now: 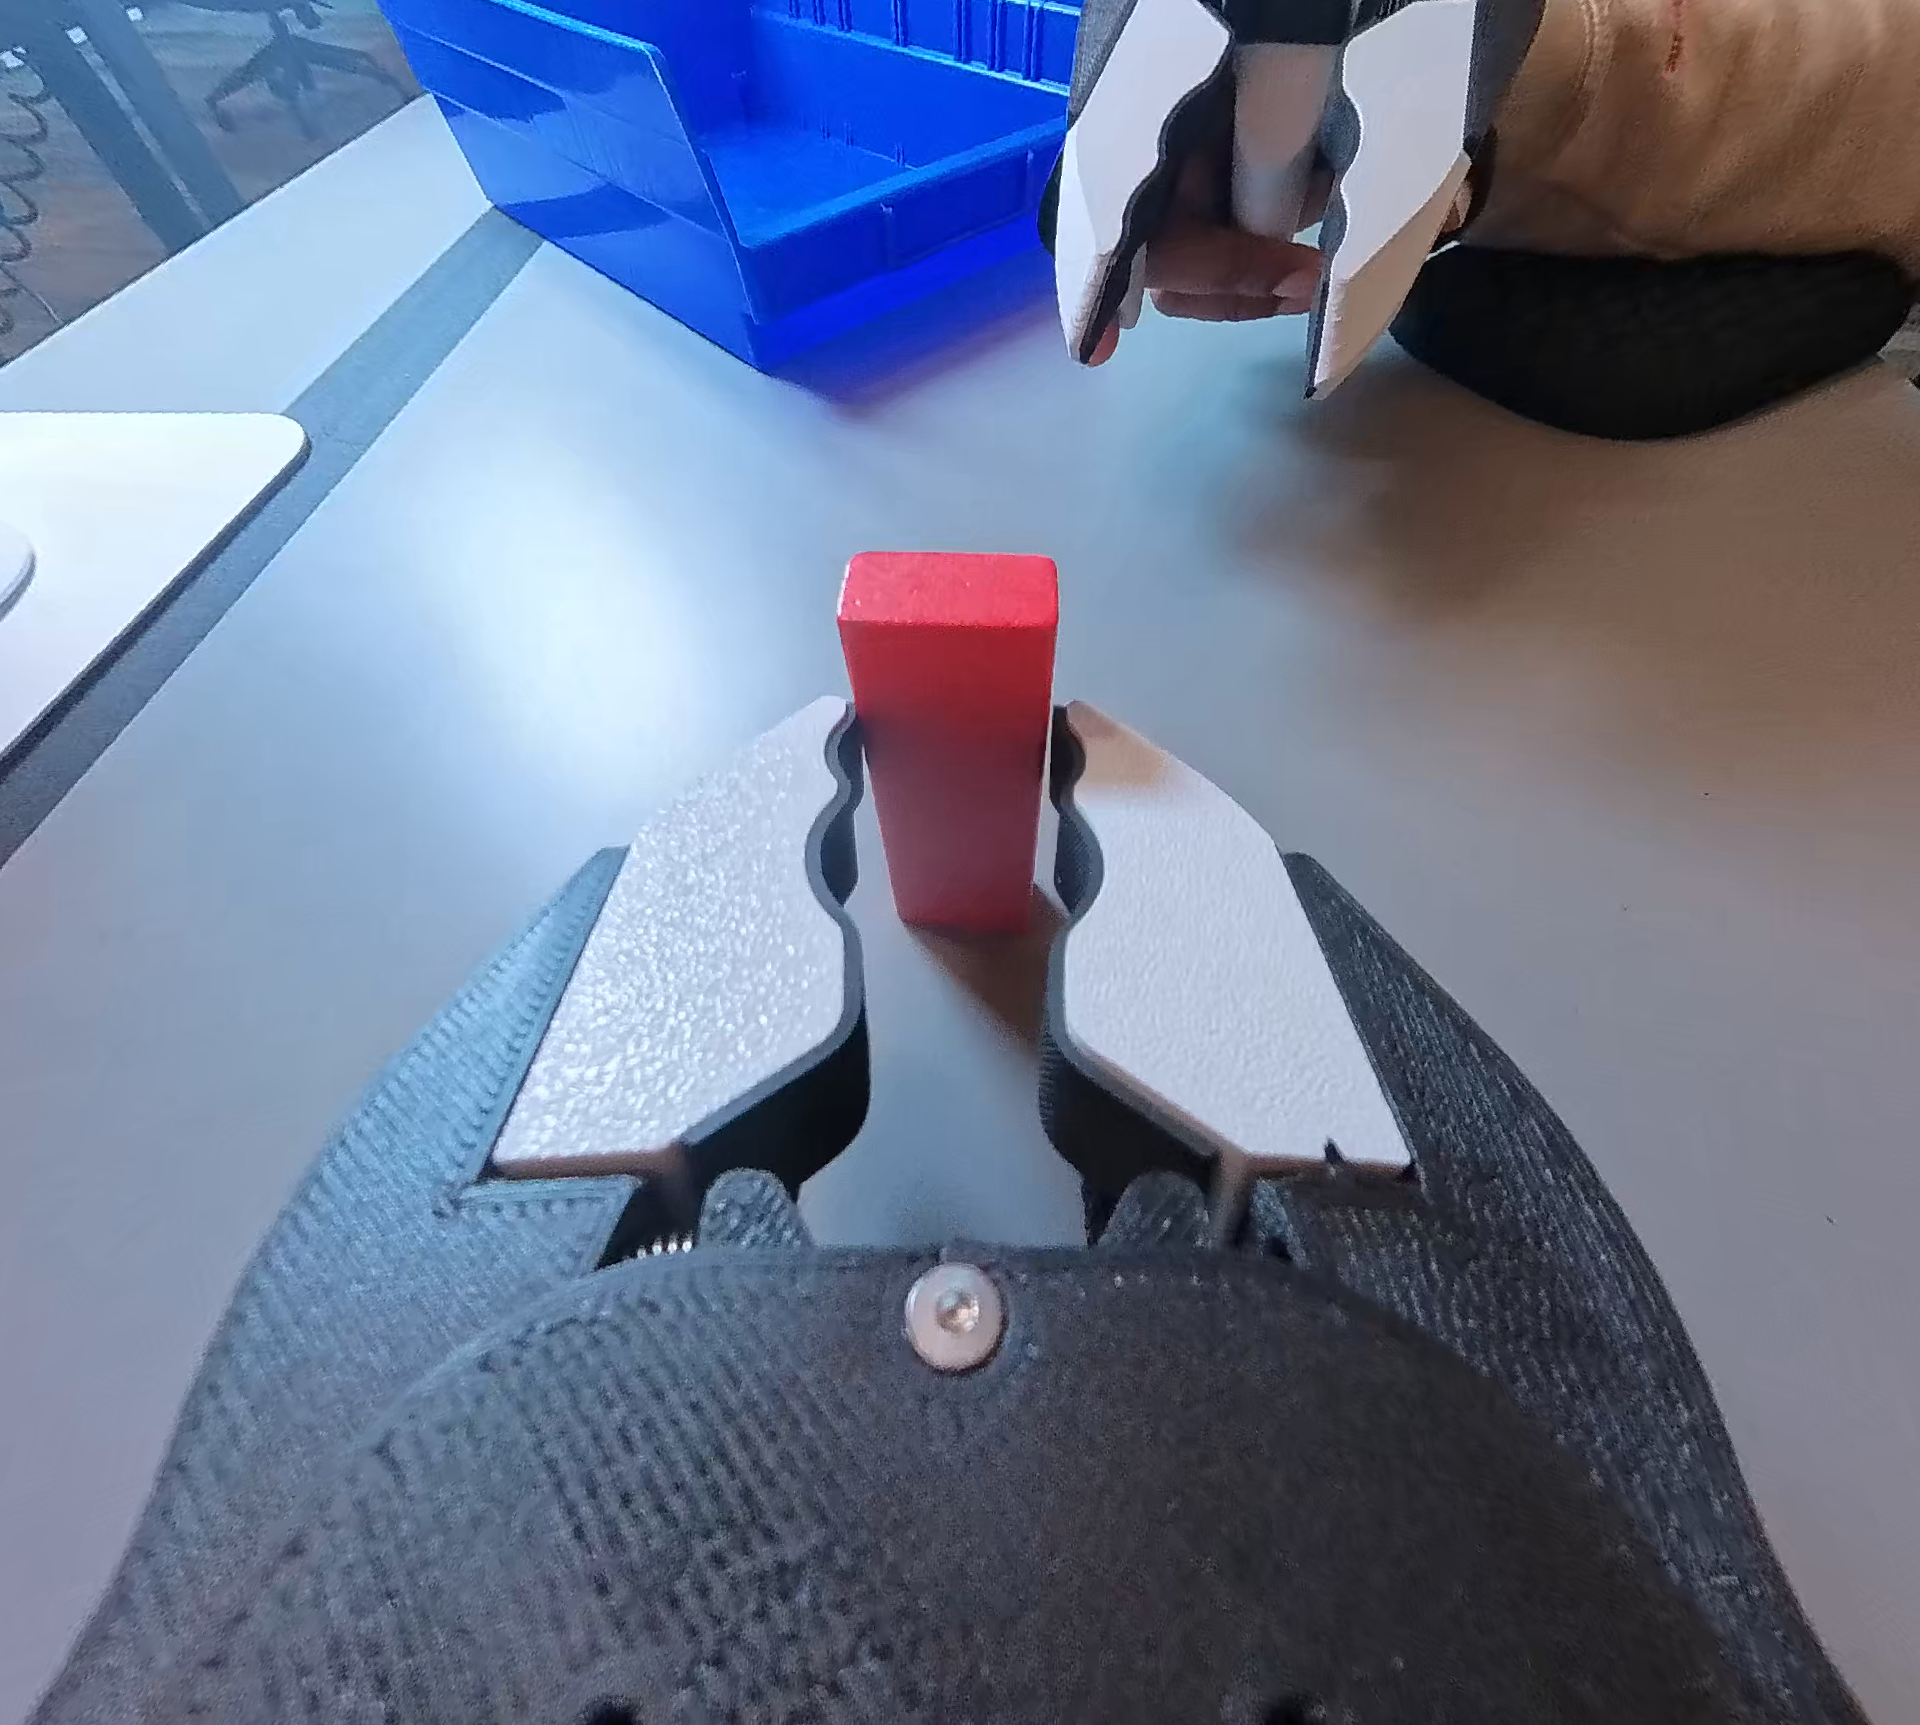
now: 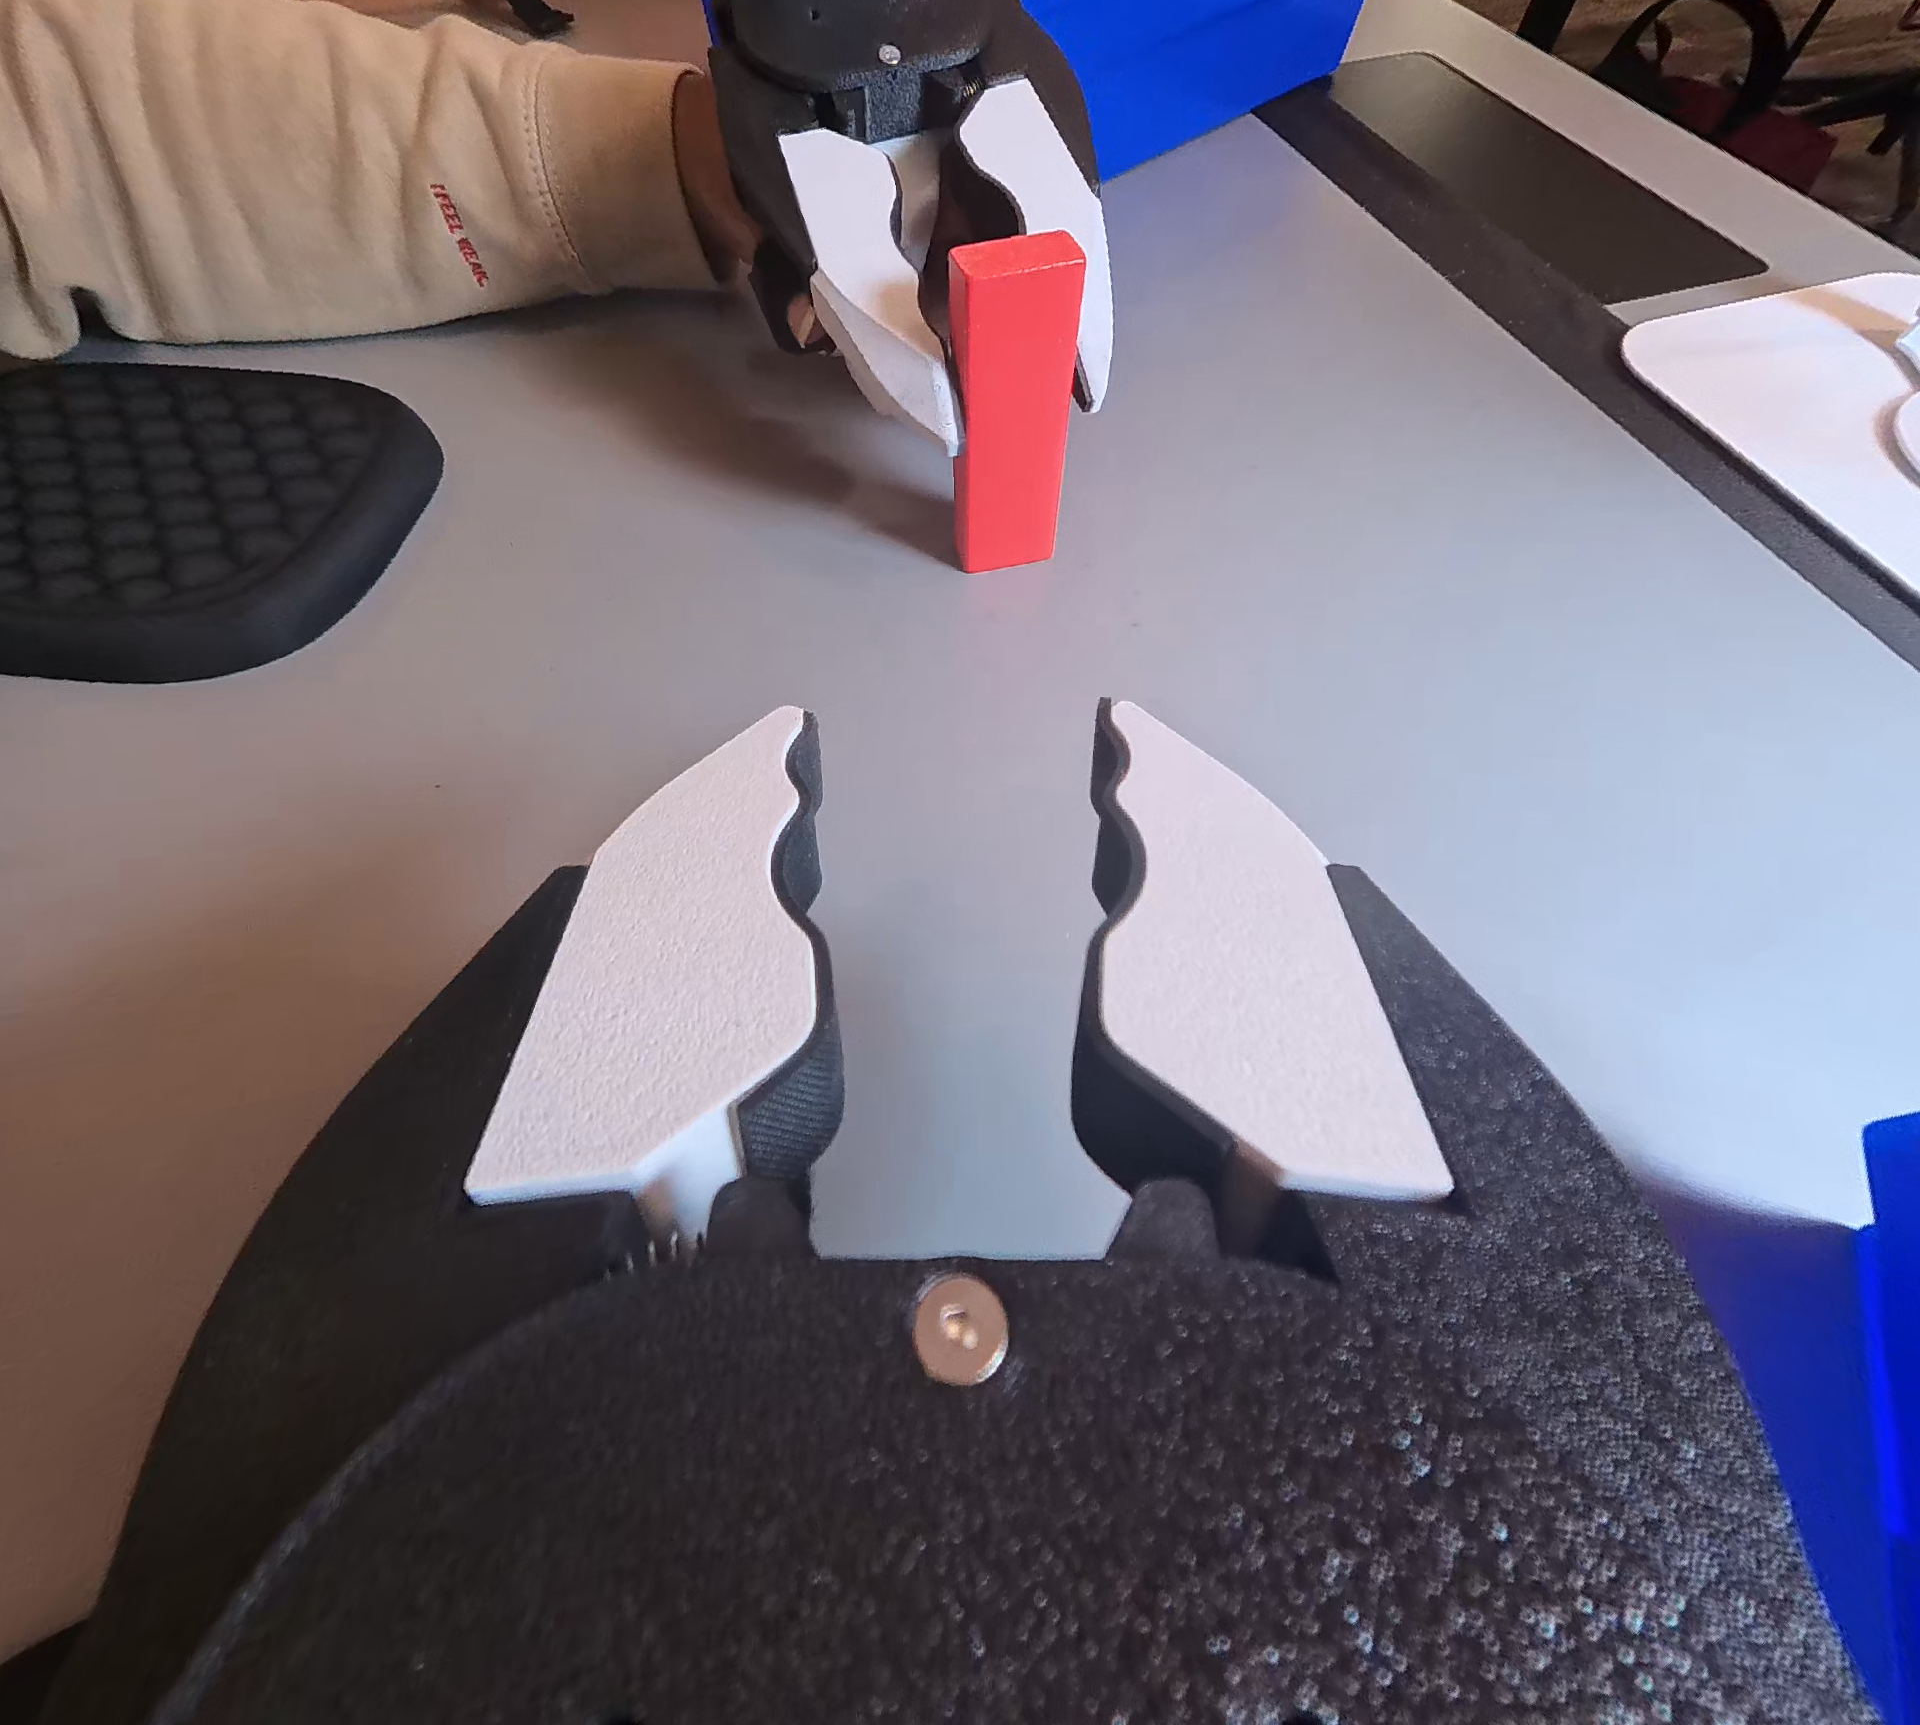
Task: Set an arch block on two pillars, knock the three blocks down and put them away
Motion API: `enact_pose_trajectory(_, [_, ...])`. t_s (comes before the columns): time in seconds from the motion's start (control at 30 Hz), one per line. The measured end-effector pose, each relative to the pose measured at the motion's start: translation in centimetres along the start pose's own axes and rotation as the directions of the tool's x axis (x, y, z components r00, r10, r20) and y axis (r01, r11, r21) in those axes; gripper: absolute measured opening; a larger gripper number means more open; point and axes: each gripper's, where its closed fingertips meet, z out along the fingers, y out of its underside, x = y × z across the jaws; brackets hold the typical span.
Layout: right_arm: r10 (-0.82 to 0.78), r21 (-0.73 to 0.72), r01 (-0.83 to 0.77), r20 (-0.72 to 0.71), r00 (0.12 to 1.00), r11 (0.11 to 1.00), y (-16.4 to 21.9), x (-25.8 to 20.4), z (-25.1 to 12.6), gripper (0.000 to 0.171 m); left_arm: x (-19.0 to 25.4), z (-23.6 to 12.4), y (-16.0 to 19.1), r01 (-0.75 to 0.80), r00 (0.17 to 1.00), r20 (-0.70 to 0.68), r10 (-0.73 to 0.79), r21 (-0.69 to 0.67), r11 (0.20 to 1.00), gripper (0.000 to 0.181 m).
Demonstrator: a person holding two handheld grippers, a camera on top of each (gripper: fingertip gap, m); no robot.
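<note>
a tall, smooth red pillar block [image 1: 951, 740] stands upright on the grey table [image 1: 1455, 740], pinched by the left gripper [image 1: 954, 719]; the right gripper [image 2: 956, 719] hovers, jaws apart, empty.

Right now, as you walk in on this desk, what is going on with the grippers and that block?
A person holds a gripper in each hand over a grey table. The left gripper has its fingers on either side of a red block that stands upright on the table; whether they press it is hard to tell. The right gripper is open and empty, apart from the block. A blue bin sits behind, with no blocks visible inside.
</note>
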Motion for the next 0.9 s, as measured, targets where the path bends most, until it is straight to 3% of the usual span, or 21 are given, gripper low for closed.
enact_pose_trajectory(0.9, [0.018,-0.012,-0.018,0.007,1.0,1.0,0.49,0.14,0.24,0.05,-0.2,-0.28,0.08,0.001,1.0,0.01,-0.001,0.0,1.0,0.036])
